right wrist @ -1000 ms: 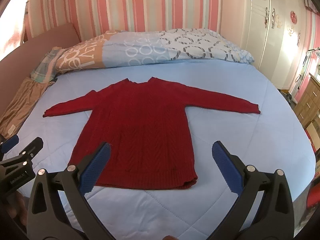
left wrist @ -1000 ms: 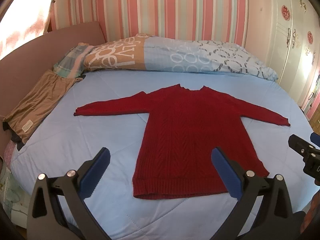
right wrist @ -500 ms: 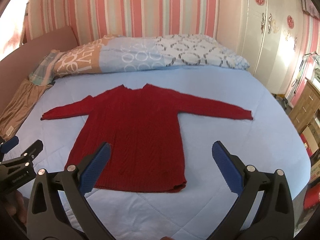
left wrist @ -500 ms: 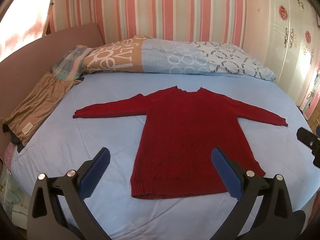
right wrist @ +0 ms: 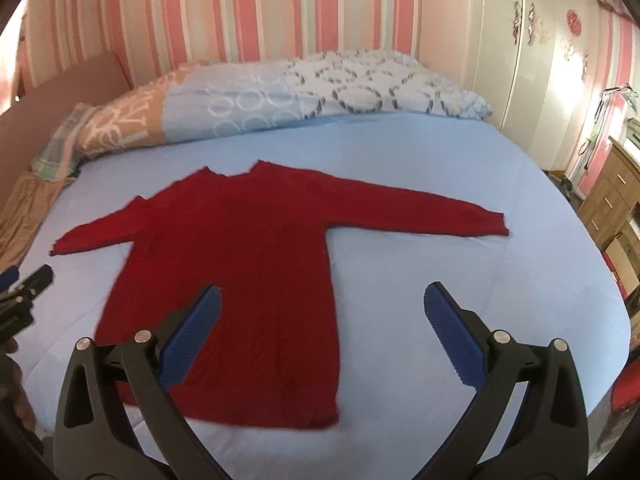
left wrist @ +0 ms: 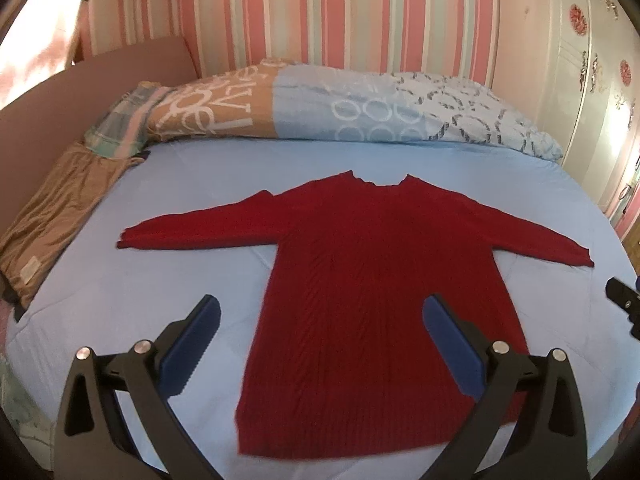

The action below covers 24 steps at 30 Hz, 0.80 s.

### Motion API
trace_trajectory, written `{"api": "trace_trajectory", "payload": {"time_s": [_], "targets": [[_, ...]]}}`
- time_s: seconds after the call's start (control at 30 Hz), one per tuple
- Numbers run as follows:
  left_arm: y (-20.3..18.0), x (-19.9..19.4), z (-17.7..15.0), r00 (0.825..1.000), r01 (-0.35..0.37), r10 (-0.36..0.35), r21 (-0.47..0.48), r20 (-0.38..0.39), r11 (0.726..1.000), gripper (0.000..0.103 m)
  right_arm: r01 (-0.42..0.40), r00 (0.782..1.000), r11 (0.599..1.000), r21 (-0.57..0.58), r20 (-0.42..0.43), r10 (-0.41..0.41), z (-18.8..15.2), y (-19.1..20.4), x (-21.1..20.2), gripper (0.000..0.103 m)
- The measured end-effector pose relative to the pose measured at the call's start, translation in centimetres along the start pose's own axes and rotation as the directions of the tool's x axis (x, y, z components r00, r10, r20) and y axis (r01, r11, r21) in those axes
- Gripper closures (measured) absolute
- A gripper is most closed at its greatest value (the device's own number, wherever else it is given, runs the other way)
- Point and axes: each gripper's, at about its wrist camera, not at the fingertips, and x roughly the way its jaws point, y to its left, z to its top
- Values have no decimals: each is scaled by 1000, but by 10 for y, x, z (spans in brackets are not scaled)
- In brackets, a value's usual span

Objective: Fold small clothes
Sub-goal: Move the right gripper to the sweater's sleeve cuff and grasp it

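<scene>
Both grippers hover over the near edge of the bed, each with its blue-padded fingers spread wide and nothing between them. In its own view the left gripper (left wrist: 320, 344) sits above the lower left part of the red sweater (left wrist: 376, 280), its right pad over the knit body and its left pad over bare sheet. The right gripper (right wrist: 320, 336) hangs further toward the bed's right side — its left pad over the sweater's lower right part, its right pad over the light blue sheet (right wrist: 460, 280).

The sweater lies flat and spread out in the middle of the bed, neck toward the far edge, hem toward the near edge, both sleeves stretched out sideways. No finger touches it.

Along the far edge of the bed runs a rolled duvet (left wrist: 360, 112), tan with white letters at the left and pale blue with ring patterns to the right. A tan-brown cloth (left wrist: 60, 200) lies along the bed's left edge, against the pinkish headboard (left wrist: 100, 76), with a plaid cloth (left wrist: 124, 128) just beyond it at the far left corner. Behind stands a striped pink wall (left wrist: 320, 12), and a white wardrobe (right wrist: 560, 40) with flower ornaments stands past the right edge.
</scene>
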Motion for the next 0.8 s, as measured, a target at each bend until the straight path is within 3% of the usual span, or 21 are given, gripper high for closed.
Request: {"api": "trace_trajectory", "payload": {"time_s": [0.17,0.4,0.53,0.63,0.8], "targets": [[-6,31,39,997,-8,8,-2,-74,1000,2,45,993,999,11,-108,-44,35,-20,36,3],[-28,30,89,984,-38,48,66,-170,997,2,98,973,995,33,-214,-88,83,-72,47,3],[-53,36,104,981,-44,60,93,-183,995,2,61,979,989,134,-203,-33,91,-130,62,3],[-78,47,108,984,-39,57,109,-166,993,2,78,982,988,133,-181,-53,90,-170,79,11],[-119,81,106,986,-30,45,99,-160,995,2,136,976,982,132,-187,-110,77,-243,132,15]]}}
